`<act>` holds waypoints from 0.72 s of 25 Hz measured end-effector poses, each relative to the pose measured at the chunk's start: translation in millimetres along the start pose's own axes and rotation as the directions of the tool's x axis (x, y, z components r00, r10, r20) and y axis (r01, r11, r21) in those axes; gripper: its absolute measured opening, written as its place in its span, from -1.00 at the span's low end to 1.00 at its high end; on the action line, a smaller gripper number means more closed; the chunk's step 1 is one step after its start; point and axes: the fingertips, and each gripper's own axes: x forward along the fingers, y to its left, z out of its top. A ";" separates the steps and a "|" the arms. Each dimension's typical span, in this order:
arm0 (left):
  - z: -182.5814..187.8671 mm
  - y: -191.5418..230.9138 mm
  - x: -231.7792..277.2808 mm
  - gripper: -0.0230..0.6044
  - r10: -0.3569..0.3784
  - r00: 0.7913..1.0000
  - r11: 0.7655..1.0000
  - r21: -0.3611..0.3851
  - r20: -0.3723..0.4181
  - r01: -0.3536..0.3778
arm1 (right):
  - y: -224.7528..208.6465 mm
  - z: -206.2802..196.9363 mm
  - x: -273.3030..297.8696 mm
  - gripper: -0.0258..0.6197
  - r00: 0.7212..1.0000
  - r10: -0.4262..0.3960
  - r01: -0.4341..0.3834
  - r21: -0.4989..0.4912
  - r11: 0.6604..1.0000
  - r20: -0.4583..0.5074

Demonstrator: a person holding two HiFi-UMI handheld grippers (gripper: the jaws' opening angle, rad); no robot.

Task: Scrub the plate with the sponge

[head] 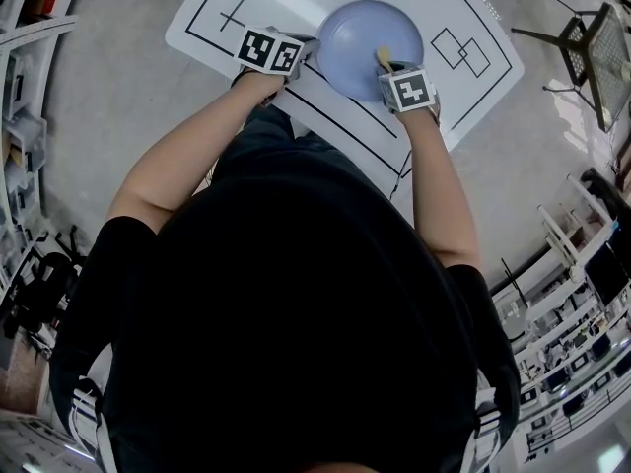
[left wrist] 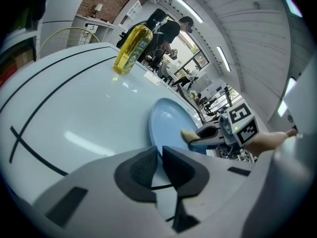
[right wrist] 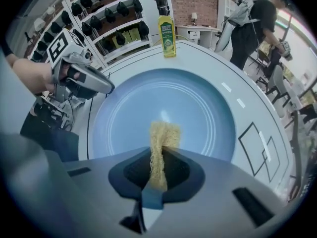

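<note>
Forearms stretch forward side by side over the white desk (head: 454,13), bare below black sleeves. My left gripper (left wrist: 159,163) sits at the left rim of the blue plate (right wrist: 198,103), its jaws narrowed onto that rim. My right gripper (right wrist: 158,170) comes in over the plate's near right edge, clamped on the yellow sponge (right wrist: 163,135), whose free end pokes out over the plate's well. I cannot tell whether it touches. In the head view my torso hides the desk's near edge.
</note>
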 end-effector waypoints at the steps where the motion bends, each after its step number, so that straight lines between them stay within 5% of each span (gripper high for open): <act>1: 0.0 0.3 -0.1 -0.80 0.001 1.000 1.000 0.000 0.001 -0.001 | 3.8 -1.4 0.7 -0.81 1.000 0.004 -0.004 -0.005 1.000 0.001; 18: -0.1 -0.1 -0.5 -0.80 -0.003 1.000 1.000 -0.004 0.003 0.003 | 63.4 14.7 18.0 -0.80 0.996 0.083 -0.084 -0.119 0.989 -0.020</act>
